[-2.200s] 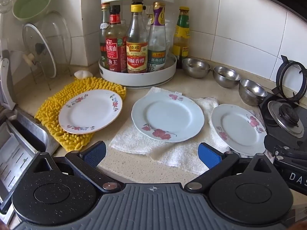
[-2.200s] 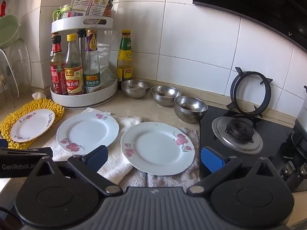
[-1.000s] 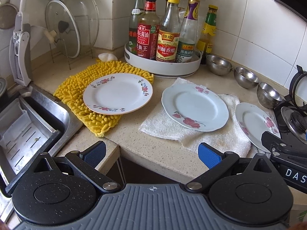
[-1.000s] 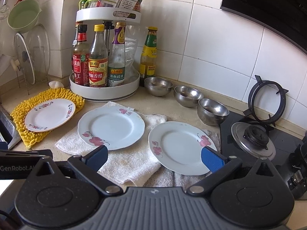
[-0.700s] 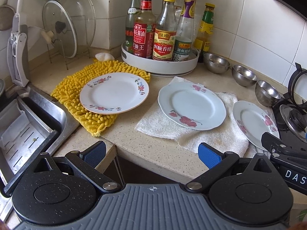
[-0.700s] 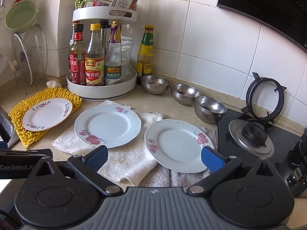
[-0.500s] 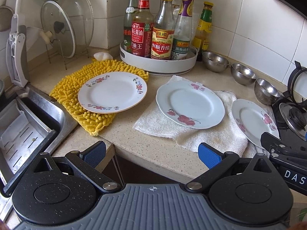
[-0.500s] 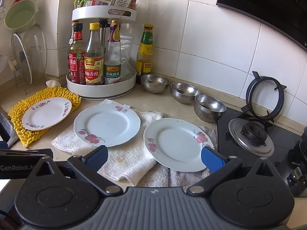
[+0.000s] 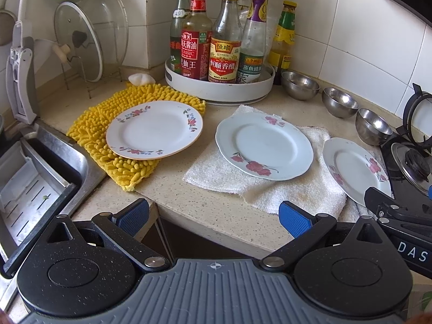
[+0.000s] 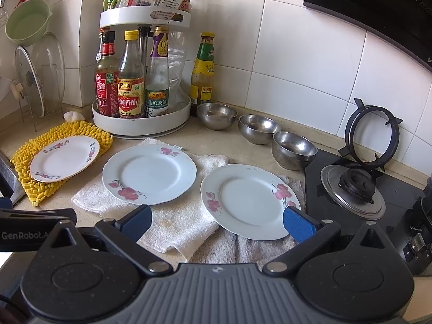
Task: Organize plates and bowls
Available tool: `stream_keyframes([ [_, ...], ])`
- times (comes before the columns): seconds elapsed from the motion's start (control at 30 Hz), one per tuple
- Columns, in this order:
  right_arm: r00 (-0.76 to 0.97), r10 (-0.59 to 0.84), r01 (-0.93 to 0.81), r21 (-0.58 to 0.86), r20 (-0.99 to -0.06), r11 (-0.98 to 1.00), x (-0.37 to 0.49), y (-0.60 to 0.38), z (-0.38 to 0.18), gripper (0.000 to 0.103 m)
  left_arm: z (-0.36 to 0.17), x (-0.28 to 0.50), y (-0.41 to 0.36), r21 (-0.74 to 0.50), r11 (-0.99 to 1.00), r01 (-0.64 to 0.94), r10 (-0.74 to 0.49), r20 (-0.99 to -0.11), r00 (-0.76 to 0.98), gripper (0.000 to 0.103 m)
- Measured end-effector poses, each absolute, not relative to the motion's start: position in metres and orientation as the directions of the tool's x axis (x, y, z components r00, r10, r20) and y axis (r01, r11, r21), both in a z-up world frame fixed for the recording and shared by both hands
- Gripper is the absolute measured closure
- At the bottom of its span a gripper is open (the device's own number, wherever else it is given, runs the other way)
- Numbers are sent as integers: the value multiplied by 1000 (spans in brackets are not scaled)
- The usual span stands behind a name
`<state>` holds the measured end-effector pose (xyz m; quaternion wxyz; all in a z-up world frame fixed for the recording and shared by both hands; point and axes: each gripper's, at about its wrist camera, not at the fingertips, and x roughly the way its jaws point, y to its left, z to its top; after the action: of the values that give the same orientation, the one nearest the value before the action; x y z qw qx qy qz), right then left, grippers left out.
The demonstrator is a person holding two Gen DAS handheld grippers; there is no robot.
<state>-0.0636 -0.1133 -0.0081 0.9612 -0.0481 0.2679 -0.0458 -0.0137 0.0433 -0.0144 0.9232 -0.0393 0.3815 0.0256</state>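
Our left gripper (image 9: 214, 214) is spread wide with nothing between its blue pads, hanging off the front edge of the counter (image 9: 216, 202), and our right gripper (image 10: 217, 222) is equally wide and empty, its right pad just over the near rim of the right plate (image 10: 249, 201). Beyond the fingers, that plate and the middle plate (image 10: 149, 174) lie on a white towel (image 10: 175, 221), close but apart, while the small plate (image 9: 154, 129) sits further left on a yellow mat (image 9: 94, 129) beside the sink (image 9: 62, 156). Three steel bowls (image 10: 259, 128) stand in a row at the back, well apart from the plates, between the bottle rack (image 10: 140, 118) and the stove (image 10: 353, 186). We judge that nothing is stacked yet and the first pick lies ahead. To do it well, we should come in low, slide one finger under a rim where the soft towel yields, pinch the edge squarely and lift level. The plates lie flat, faces up; being round, they have no long axis, so any rim point serves. The bowls stand upright, mouths up.
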Motion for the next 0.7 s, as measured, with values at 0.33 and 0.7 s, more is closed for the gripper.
stream_keyframes([
  [0.33,848,-126,72,-124,-515,990,-61,-110,-8,0,-16,-11,44,-56,996,-71,11,-710,704,0],
  [0.7,843,-143,86,-132,-519,988,-58,-108,-8,0,-17,-6,46,-60,996,-60,0,-712,703,0],
])
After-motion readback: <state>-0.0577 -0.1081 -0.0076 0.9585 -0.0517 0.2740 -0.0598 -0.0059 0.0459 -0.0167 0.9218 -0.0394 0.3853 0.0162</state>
